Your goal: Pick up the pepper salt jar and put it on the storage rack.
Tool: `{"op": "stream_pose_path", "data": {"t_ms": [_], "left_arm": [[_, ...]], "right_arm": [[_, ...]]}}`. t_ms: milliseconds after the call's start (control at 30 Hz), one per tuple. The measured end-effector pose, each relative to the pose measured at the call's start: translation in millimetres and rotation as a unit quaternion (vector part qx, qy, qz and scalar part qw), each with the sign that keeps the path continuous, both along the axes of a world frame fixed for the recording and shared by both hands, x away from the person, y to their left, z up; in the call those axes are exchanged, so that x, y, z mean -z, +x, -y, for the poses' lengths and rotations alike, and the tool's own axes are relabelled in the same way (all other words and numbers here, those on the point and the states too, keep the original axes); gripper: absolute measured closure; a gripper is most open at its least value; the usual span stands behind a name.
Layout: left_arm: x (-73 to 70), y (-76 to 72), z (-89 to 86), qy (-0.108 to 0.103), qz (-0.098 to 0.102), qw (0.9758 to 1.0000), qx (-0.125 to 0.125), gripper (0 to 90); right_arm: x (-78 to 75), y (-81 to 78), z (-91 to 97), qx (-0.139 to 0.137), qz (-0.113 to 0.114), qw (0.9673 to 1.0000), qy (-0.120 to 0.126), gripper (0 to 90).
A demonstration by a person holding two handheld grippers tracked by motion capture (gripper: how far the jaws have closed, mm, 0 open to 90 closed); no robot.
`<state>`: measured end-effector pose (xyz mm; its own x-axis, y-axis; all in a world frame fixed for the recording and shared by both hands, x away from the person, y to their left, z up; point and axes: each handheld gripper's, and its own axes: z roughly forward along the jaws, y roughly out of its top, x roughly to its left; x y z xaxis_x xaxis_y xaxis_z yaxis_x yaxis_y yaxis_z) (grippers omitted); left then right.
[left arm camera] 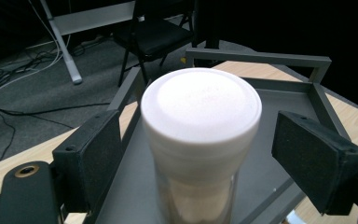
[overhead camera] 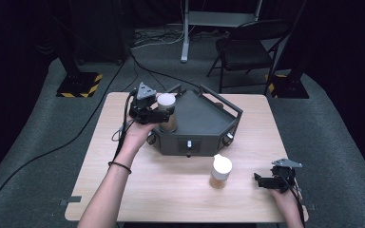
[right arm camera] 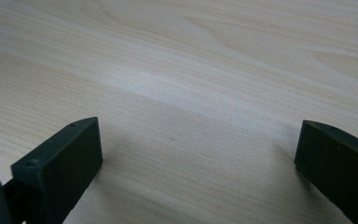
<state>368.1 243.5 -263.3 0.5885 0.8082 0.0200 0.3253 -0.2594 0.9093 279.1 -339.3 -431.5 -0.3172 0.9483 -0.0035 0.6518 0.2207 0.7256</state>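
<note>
A clear jar with a white lid (overhead camera: 167, 111) (left arm camera: 200, 121), holding something brown, stands upright at the left corner of a dark grey railed tray (overhead camera: 204, 121) (left arm camera: 261, 58). My left gripper (overhead camera: 164, 115) (left arm camera: 204, 158) is open around this jar, with a gap between each pad and the jar's sides. A second white-lidded jar (overhead camera: 220, 172) stands on the wooden table (overhead camera: 171, 190) in front of the tray. To its right, low over the bare wood (right arm camera: 191, 70), my right gripper (overhead camera: 264, 181) (right arm camera: 200, 163) is open with nothing between its fingers.
The tray has knobs on its front face (overhead camera: 189, 144) and a raised rail around the back. A folding chair (overhead camera: 247, 47) and a striped stand base (overhead camera: 80, 84) are on the floor beyond the table. Cables trail off the left side.
</note>
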Motion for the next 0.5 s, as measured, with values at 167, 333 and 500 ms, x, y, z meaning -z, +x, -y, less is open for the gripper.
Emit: {"op": "stream_pose_path", "data": {"t_ms": [167, 333, 500], "left_arm": [[-2.4, -7.5, -10.6, 0.003, 0.005, 1.0, 0.0, 15.5], [-0.6, -15.9, -19.5, 0.001, 0.011, 0.9999, 0.003, 15.5], [4.4, -23.4, -27.0, -0.002, 0.011, 0.9999, 0.006, 15.4]], "right_arm": [[0.0, 0.0, 0.0, 0.0, 0.0, 1.0, 0.0, 0.0], [0.0, 0.0, -0.1, 0.0, 0.0, 1.0, 0.0, 0.0], [0.0, 0.0, -0.1, 0.0, 0.0, 1.0, 0.0, 0.0]]}}
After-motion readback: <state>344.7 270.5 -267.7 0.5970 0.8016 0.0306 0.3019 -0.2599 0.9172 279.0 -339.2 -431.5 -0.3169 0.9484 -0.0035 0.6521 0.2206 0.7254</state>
